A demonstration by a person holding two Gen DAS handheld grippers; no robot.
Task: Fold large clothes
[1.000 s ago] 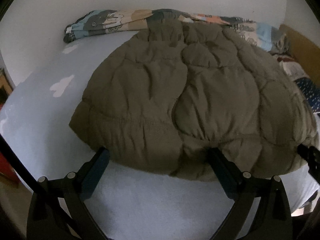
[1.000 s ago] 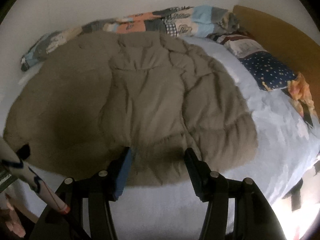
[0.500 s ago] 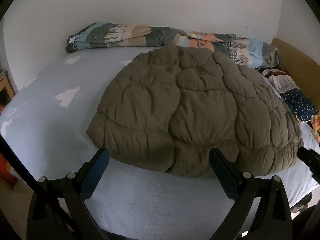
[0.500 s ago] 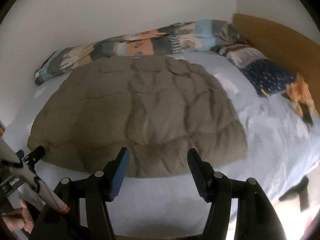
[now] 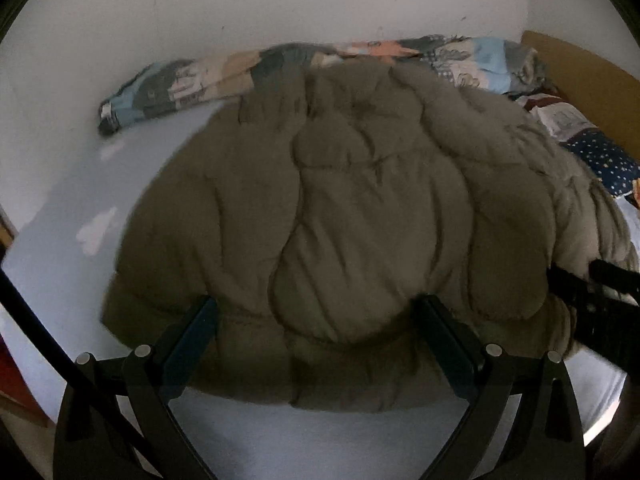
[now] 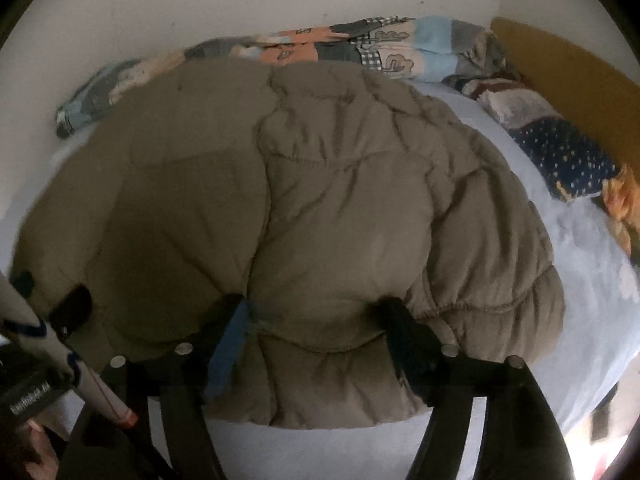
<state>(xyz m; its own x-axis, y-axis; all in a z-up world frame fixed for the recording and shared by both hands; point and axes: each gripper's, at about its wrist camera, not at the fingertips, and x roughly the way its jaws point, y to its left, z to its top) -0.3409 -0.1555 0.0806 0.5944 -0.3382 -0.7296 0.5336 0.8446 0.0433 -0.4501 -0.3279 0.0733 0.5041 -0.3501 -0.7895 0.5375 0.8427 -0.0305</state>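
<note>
A: How are the two grippers sitting against the jacket (image 5: 360, 220)?

B: Both are reaching in low at the jacket's near hem. The left gripper (image 5: 316, 312) is spreading its fingers wide, and the puffy hem is bulging into the gap between them; nothing is pinched. The right gripper (image 6: 316, 308) is also standing open, with its fingers pressing into the padding on either side of a fat fold (image 6: 320, 320). Whether that counts as a grip, I cannot tell.

A: And where is the jacket lying?

B: It is lying spread across a bed (image 5: 280, 432), on a pale blue sheet with white patches. Behind the jacket, a rolled patchwork blanket (image 6: 360, 48) is running along a white wall (image 5: 280, 0). Off to the jacket's right, a dark dotted pillow (image 6: 568, 160) is leaning near a wooden headboard (image 6: 568, 68).

A: What is the jacket like?

B: It is olive-brown, quilted, thick and soft, puffing up in rounded panels between stitched seams. Beside the jacket's left edge, a white pen-like rod with a red tip (image 6: 100, 392) is crossing the right wrist view.
</note>
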